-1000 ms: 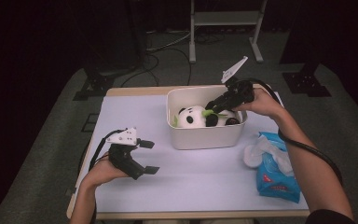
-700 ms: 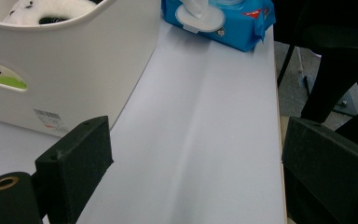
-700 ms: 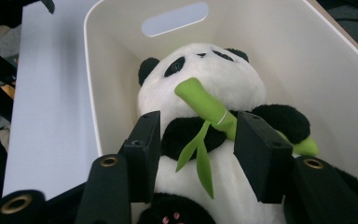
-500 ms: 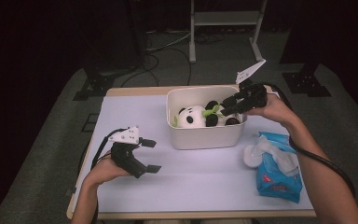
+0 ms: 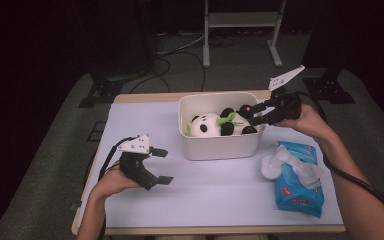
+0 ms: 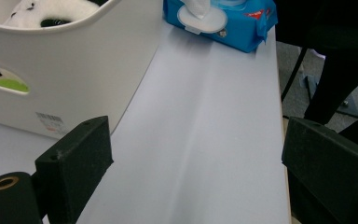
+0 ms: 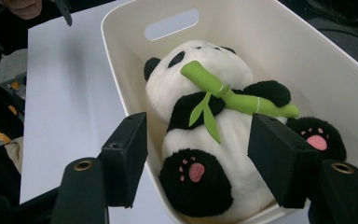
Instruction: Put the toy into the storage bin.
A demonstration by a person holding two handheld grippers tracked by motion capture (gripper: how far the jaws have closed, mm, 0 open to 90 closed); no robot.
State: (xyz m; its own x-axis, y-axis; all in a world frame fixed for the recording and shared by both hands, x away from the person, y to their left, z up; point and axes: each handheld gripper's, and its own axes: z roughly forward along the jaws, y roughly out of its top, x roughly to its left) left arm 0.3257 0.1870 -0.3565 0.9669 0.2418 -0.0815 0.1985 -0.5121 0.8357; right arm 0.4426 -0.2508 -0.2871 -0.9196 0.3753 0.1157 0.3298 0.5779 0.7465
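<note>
Panda [image 7: 205, 140] is lying on its back in the bin [image 5: 219, 146] near the tabletop's far edge, long axis seemingly along the bin, feet toward the right gripper [image 7: 198, 158], whose empty jaws have just been opening; left gripper [image 5: 161, 166] is idling open near the left edge.

Your table and what sits on it
Your table [image 5: 220, 195] holds a white bin [image 5: 220, 145] in the far middle and blue wipes [image 5: 297, 185] near right.

Bin [image 5: 220, 145] walls fence panda [image 5: 215, 125]; top open. Wipes pack [image 5: 297, 180] blocks right front; left tabletop [image 5: 145, 120] free.
</note>
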